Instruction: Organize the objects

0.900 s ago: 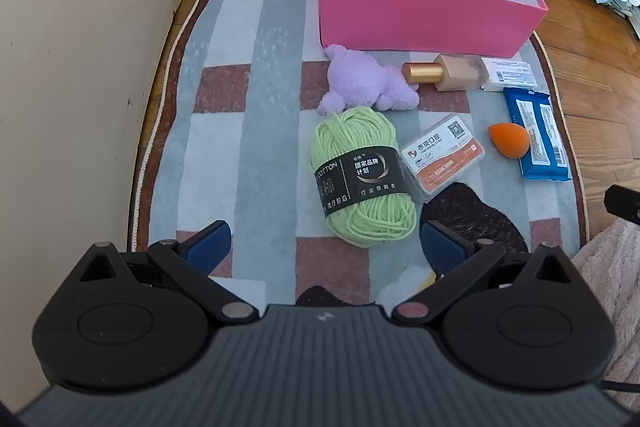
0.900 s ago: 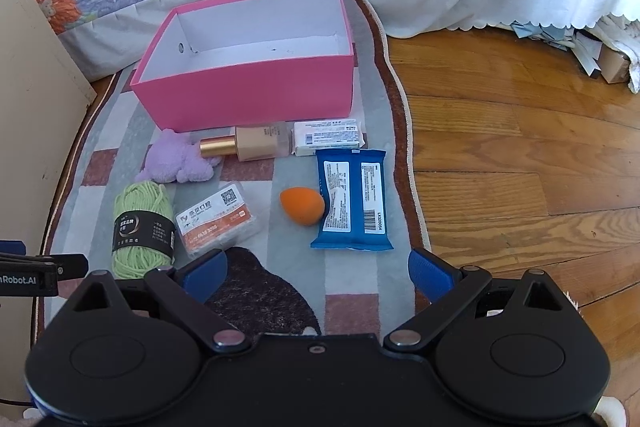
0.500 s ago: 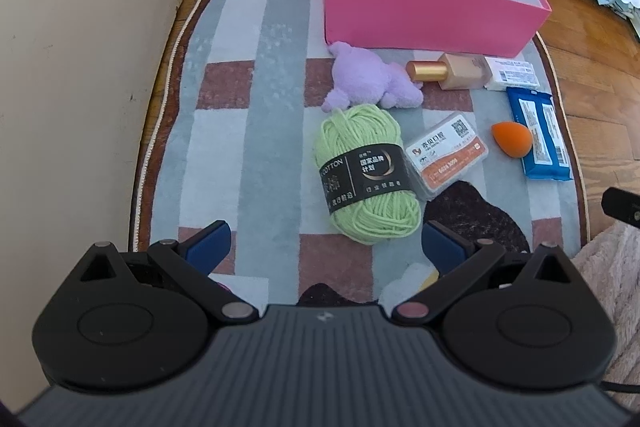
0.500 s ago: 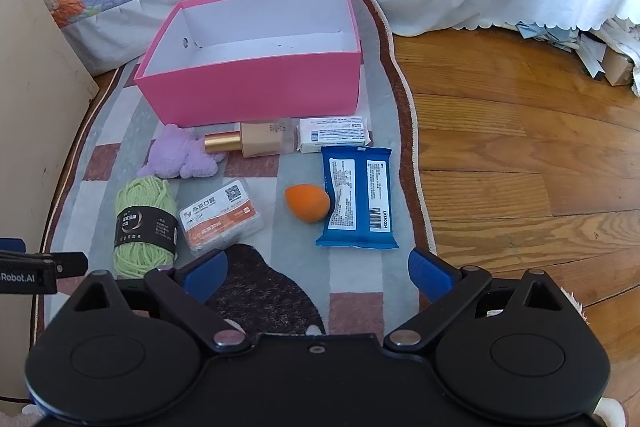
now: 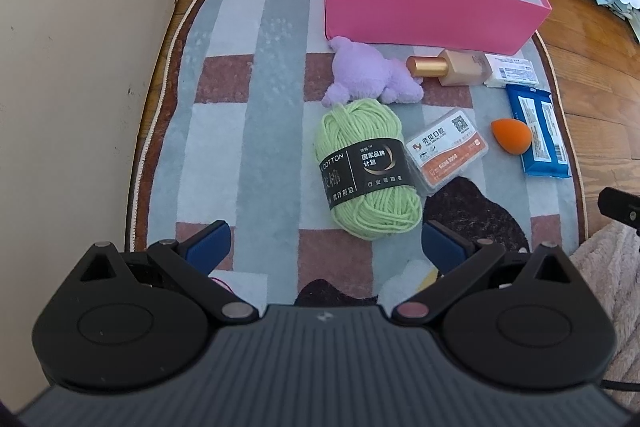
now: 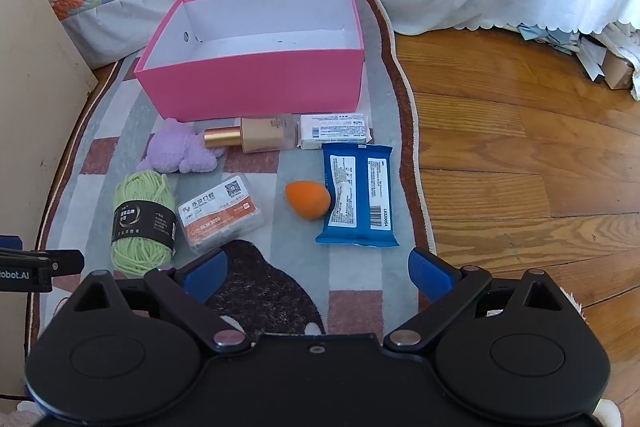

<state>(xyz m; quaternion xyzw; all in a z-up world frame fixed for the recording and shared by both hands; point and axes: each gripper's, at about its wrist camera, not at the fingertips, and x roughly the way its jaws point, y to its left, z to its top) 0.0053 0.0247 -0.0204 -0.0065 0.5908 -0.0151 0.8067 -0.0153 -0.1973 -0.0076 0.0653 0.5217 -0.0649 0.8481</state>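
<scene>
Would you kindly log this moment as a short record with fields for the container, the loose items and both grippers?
container: pink box, open top, nothing visible inside
loose items on rug: green yarn, purple plush, foundation bottle, card case, orange sponge, blue packet, white packet
left gripper: open, holding nothing
right gripper: open, holding nothing

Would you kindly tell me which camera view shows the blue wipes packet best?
The right wrist view: the blue wipes packet lies whole and central, its labels facing up. The left wrist view shows it small and distorted near the right edge.
</scene>
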